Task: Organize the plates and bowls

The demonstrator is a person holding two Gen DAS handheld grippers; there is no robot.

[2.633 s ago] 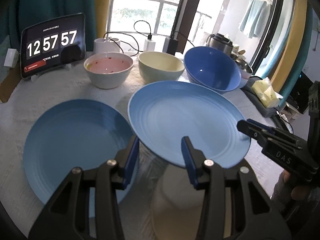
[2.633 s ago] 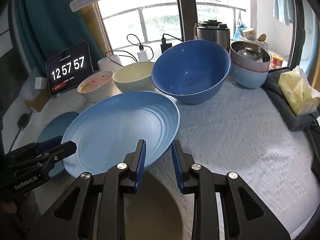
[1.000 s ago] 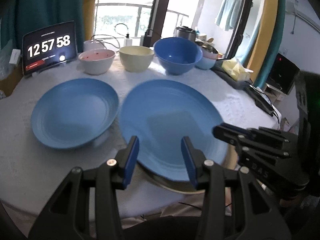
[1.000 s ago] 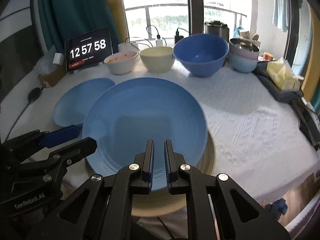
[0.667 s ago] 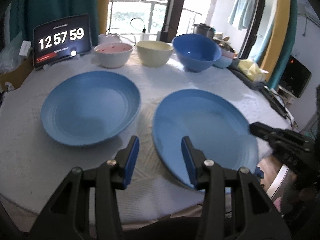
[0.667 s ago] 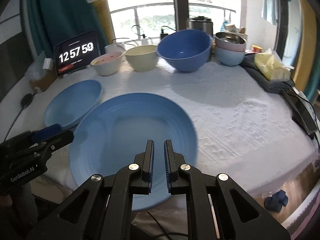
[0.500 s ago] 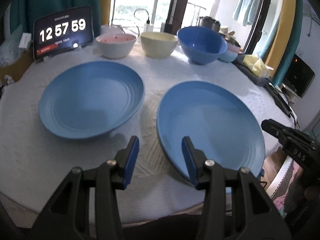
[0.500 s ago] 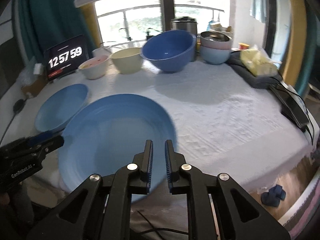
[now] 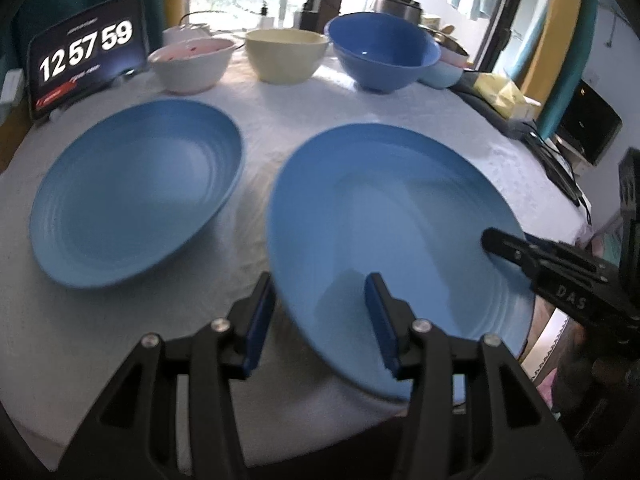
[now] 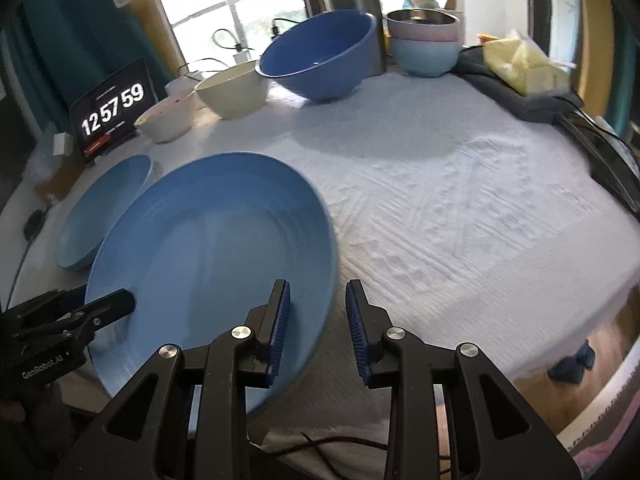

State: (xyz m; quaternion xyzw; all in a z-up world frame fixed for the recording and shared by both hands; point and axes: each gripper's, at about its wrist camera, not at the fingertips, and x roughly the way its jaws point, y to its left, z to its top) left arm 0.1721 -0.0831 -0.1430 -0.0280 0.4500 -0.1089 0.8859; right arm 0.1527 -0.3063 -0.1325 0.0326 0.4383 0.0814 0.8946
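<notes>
Landmark: the clock tablet (image 9: 86, 54) at the far left of the bench (image 10: 460, 200). 2 blue plates lay on the white cloth. The deeper plate (image 9: 136, 190) sat nearest in front of the tablet, flat and well supported. The wide plate (image 9: 392, 236) lay further from the tablet, toward the near edge, and its near rim appeared to hang past the bench edge. A row of bowls stood level with the tablet along the back: pink-lined bowl (image 9: 192, 64), cream bowl (image 9: 286, 54), big blue bowl (image 9: 384, 56), then a stack of pale bowls (image 10: 424, 40) furthest from it. Right gripper (image 10: 318, 320): jaws had just been opening, now narrowly parted, the wide plate's rim between them but the pads not seen pressing. Left gripper (image 9: 320, 318): jaws moderately apart, straddling the same plate's near rim on the tablet side, no contact visible. Judged risks: 1) the plate, freed while overhanging, could tip or slide off the near edge, since little holds it there; 2) a jaw pulling back could catch the rim and drag the plate outward; 3) a push toward the tablet could ride it up onto the deeper plate and chip both; 4) the loose cloth could bunch and shift either plate.
</notes>
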